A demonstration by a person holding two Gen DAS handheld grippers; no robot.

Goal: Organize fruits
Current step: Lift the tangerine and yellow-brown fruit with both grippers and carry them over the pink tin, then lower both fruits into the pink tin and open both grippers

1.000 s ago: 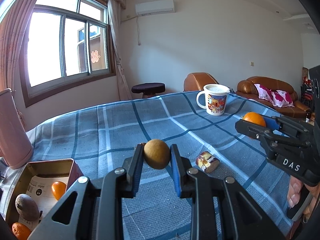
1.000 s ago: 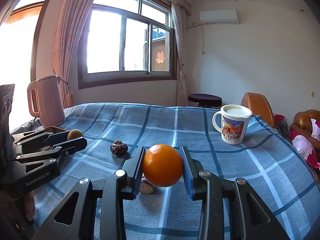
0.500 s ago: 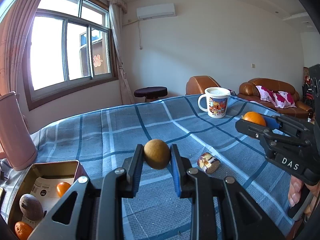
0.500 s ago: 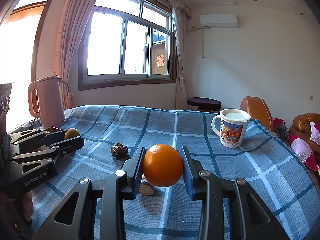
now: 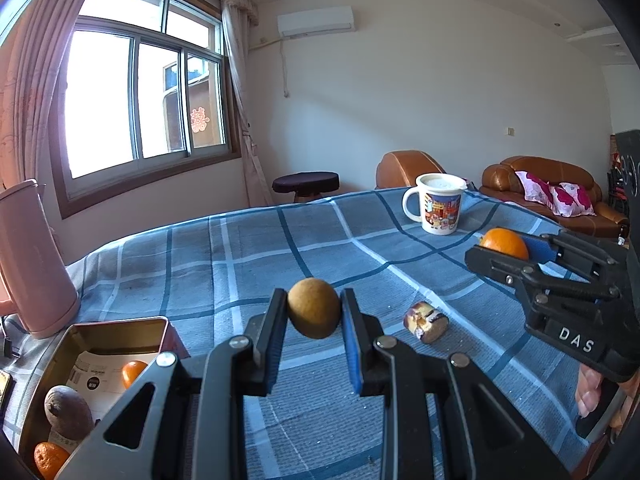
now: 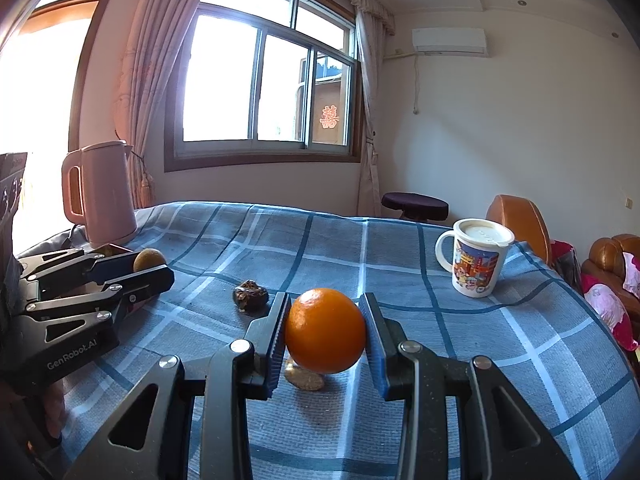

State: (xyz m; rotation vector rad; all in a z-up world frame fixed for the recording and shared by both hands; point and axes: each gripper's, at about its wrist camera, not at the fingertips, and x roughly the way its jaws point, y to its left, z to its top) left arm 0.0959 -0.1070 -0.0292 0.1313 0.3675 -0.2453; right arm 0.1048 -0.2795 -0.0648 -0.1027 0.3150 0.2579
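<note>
Left wrist view, left gripper (image 5: 314, 312): its two black fingers with blue pads are clamped on a round, brownish-yellow, rough-skinned fruit (image 5: 314, 307), which sits between the fingertips, held clear above the blue plaid tablecloth (image 5: 224, 256).
Left wrist view, fruit tin: a rectangular gold metal tin (image 5: 120, 326) lies at lower left, just beside the gripper; inside are a small orange citrus (image 5: 133, 373), a dull purple-brown oval fruit (image 5: 68, 412), another orange citrus (image 5: 49, 459) and a printed paper sheet (image 5: 94, 372).
Left wrist view, table: a small wrapped cylindrical snack (image 5: 425, 321) lies on its side to the right of the fingers; a white cartoon-printed mug with a lid (image 5: 438, 208) stands far back; a pink electric kettle (image 5: 32, 260) stands at the left edge.
Left wrist view, right gripper (image 5: 505, 247): seen from the side at right, gripping a glossy round orange (image 5: 504, 243).
Right wrist view, right gripper (image 6: 325, 330): pads pressed on both sides of the orange (image 6: 325, 330), held at the fingertips above the cloth; a flat brownish piece (image 6: 305, 378) lies on the tablecloth (image 6: 400, 264) under it.
Right wrist view, left gripper (image 6: 150, 265): at left, closed on the brownish-yellow fruit (image 6: 149, 259).
Right wrist view, table: a dark wrinkled lump (image 6: 251, 295) lies between the two grippers; the mug (image 6: 476, 258) stands at right, the kettle (image 6: 102, 196) at back left.
</note>
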